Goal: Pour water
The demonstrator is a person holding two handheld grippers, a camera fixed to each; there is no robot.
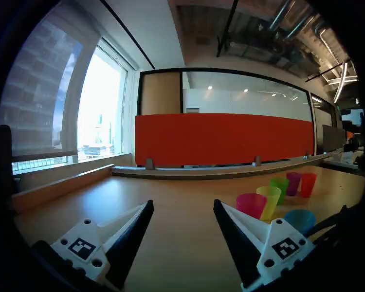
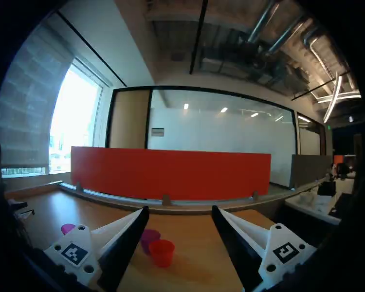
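Note:
Several plastic cups stand on the wooden table (image 1: 182, 233) at the right in the left gripper view: a pink cup (image 1: 251, 204), a yellow cup (image 1: 269, 200), a green cup (image 1: 280, 188), a purple cup (image 1: 293, 182), a red cup (image 1: 307, 184) and a blue cup (image 1: 300, 220). My left gripper (image 1: 182, 209) is open, with nothing between its fingers, left of the cups. In the right gripper view, a red cup (image 2: 161, 252) and a purple cup (image 2: 149, 240) stand between the fingers' lines, farther off. A magenta cup (image 2: 67, 228) peeks out at the left. My right gripper (image 2: 179, 214) is open and holds nothing.
A red divider panel (image 1: 224, 138) runs along the table's far edge. A large window (image 1: 100, 112) is at the left. Glass office walls stand behind the divider (image 2: 170, 173). Another desk (image 2: 314, 202) with items lies at the right.

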